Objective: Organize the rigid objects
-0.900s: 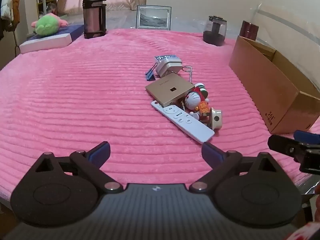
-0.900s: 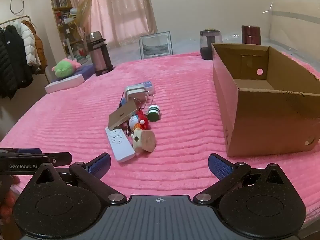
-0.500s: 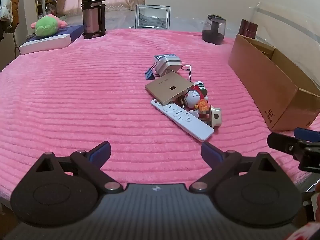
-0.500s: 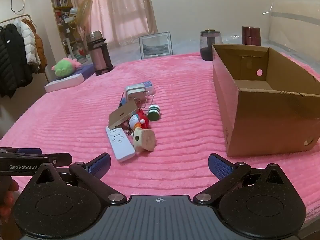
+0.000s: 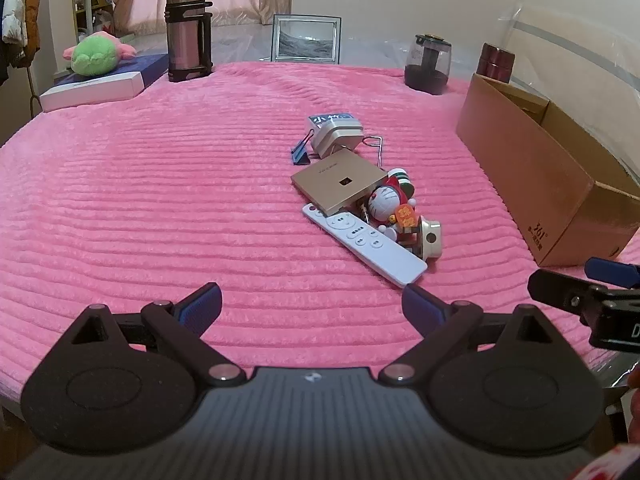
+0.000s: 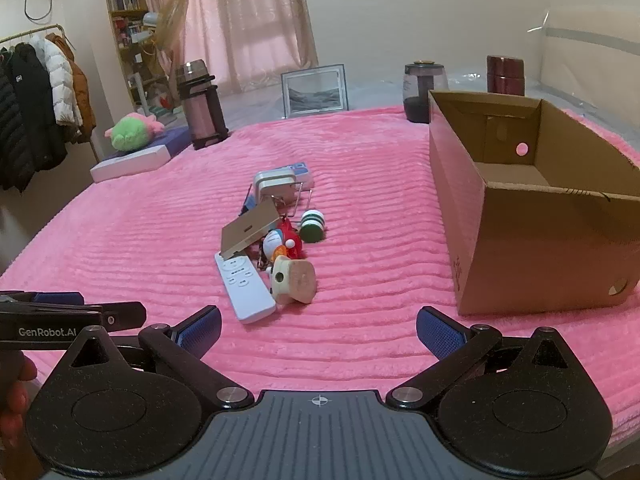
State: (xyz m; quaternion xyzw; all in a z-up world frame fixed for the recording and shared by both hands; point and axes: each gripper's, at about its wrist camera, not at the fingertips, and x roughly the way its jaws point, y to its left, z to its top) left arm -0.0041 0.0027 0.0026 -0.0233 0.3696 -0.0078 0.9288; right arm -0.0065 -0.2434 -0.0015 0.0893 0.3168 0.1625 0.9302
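Observation:
A pile of small objects lies mid-bed on the pink blanket: a white remote (image 5: 362, 245) (image 6: 243, 284), a gold flat box (image 5: 339, 181) (image 6: 249, 231), a Doraemon figure (image 5: 387, 205) (image 6: 280, 241), a wooden-based piece (image 6: 294, 281), a green-and-white spool (image 6: 312, 224), a grey adapter (image 5: 337, 137) and a blue binder clip (image 5: 301, 153). An open, empty cardboard box (image 6: 532, 216) (image 5: 540, 184) stands to the right. My left gripper (image 5: 311, 306) is open and empty, short of the remote. My right gripper (image 6: 318, 330) is open and empty, in front of the pile.
At the bed's far edge stand a thermos (image 5: 187, 32), a framed picture (image 5: 306, 38), a dark glass jar (image 5: 427, 63) and a maroon canister (image 5: 496, 62). A green plush (image 5: 96, 54) lies on a flat white box at far left. Coats hang at left (image 6: 36, 100).
Both grippers stay open and empty. The left view has shifted slightly, the pile sitting a little higher in it. The right view is nearly unchanged.

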